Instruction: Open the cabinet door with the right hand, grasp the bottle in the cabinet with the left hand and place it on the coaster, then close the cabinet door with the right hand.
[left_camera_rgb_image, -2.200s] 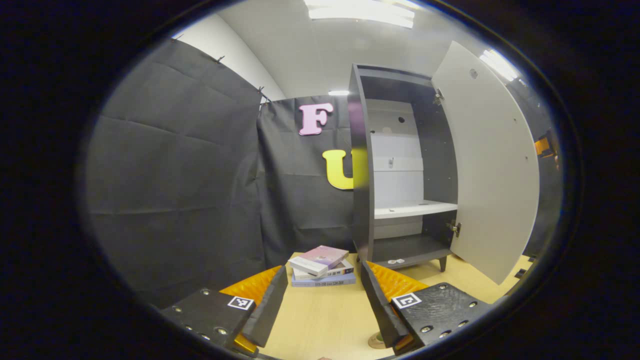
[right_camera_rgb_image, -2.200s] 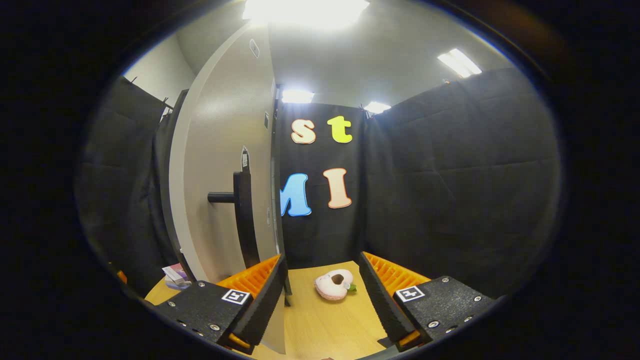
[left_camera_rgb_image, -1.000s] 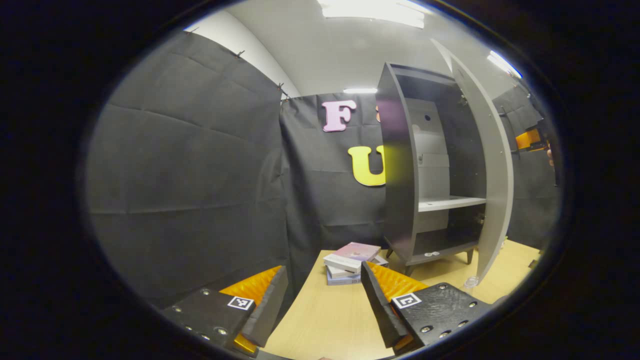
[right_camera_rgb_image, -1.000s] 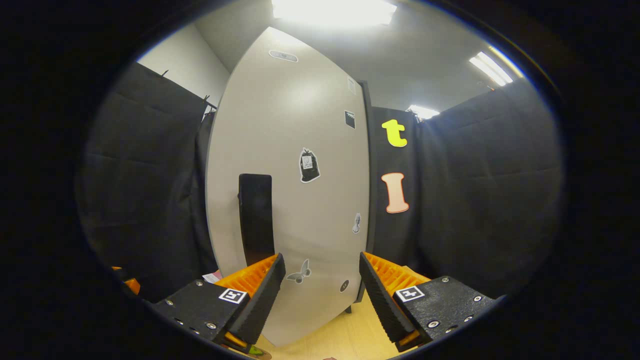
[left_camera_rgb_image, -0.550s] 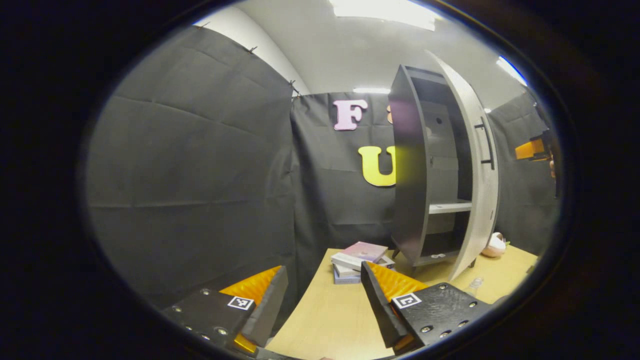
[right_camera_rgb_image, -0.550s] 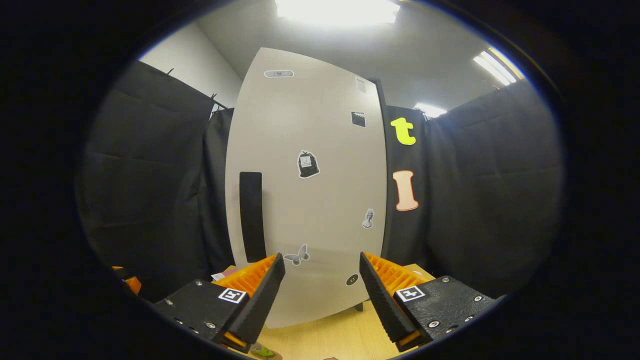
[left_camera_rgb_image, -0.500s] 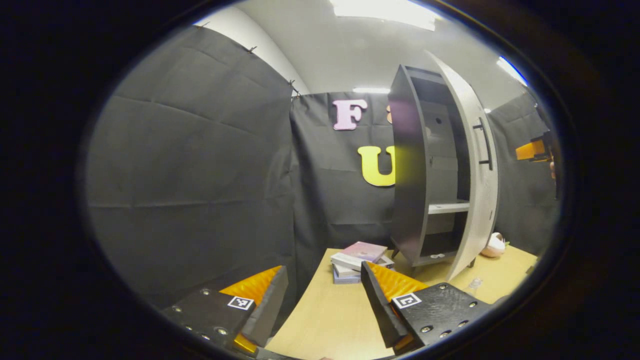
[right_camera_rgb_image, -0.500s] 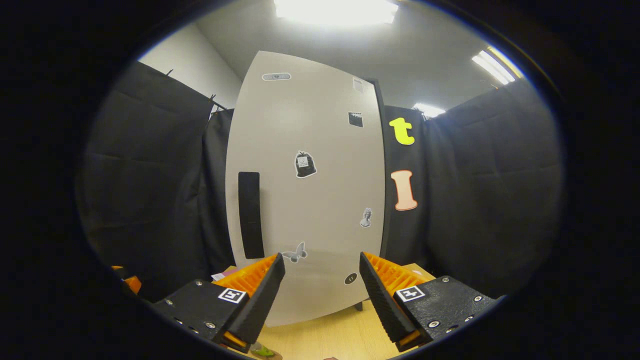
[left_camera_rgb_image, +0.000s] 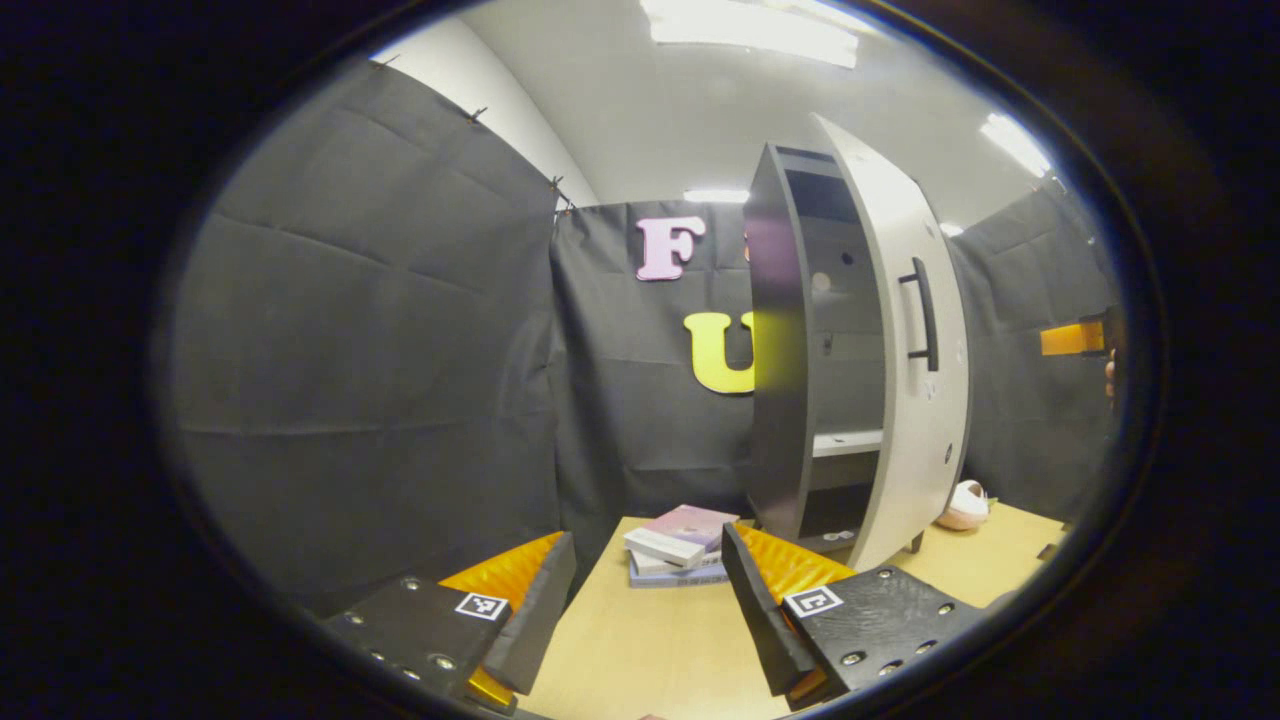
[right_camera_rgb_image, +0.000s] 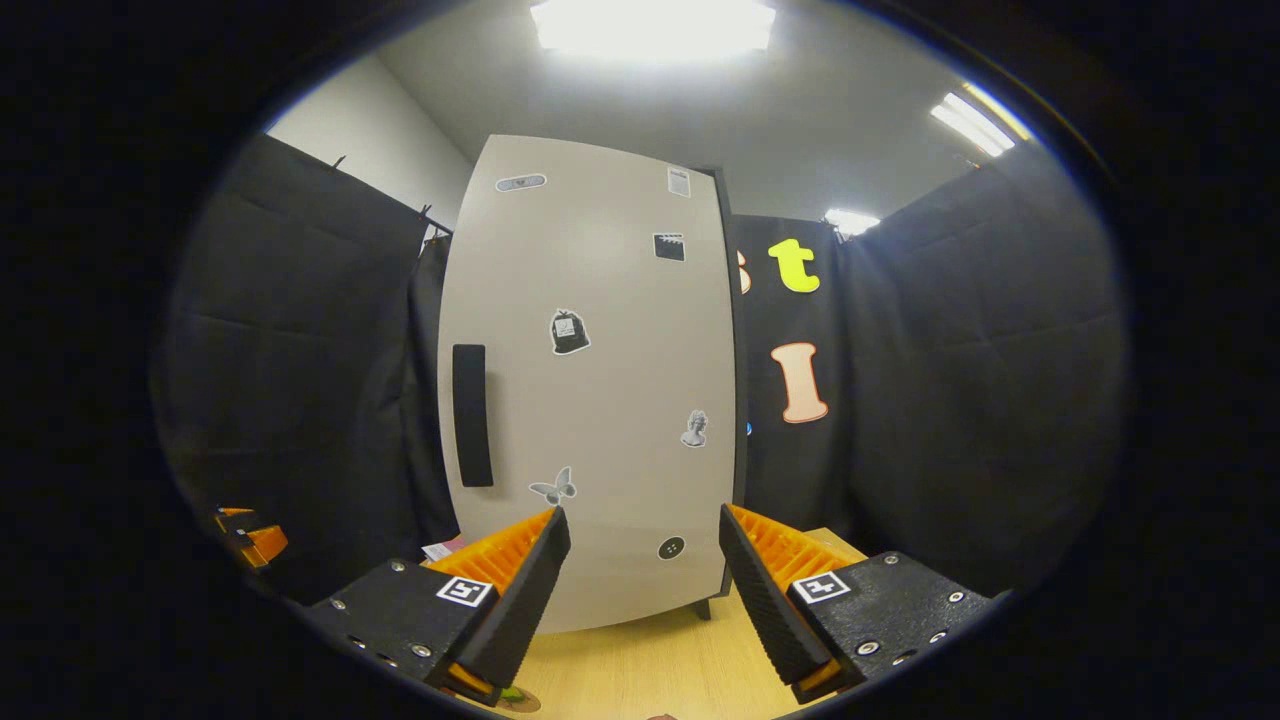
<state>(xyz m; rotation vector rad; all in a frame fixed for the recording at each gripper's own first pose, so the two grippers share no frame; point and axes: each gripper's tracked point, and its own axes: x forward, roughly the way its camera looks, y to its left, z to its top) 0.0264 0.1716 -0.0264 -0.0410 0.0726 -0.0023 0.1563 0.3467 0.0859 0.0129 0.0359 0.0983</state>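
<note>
In the left gripper view, the cabinet (left_camera_rgb_image: 780, 340) stands on the surface (left_camera_rgb_image: 640, 650), its door (left_camera_rgb_image: 905, 350) ajar at its right. Books (left_camera_rgb_image: 675, 545) lie stacked left of it, a toy (left_camera_rgb_image: 962, 505) right.

Cabinet door (left_camera_rgb_image: 915, 340) ajar beside books (left_camera_rgb_image: 678, 541)

No wording can be read anywhere. The stickers on the cabinet door (right_camera_rgb_image: 590, 400) are too small to make out: a butterfly shape (right_camera_rgb_image: 553, 488), a bust (right_camera_rgb_image: 694, 428), a dark bag-like shape (right_camera_rgb_image: 568, 332) and small tags near the top. The covers and spines of the stacked books (left_camera_rgb_image: 678, 540) are blurred. Each pair of tongs bears a square black-and-white coded marker (left_camera_rgb_image: 813, 601), with no letters.
</note>
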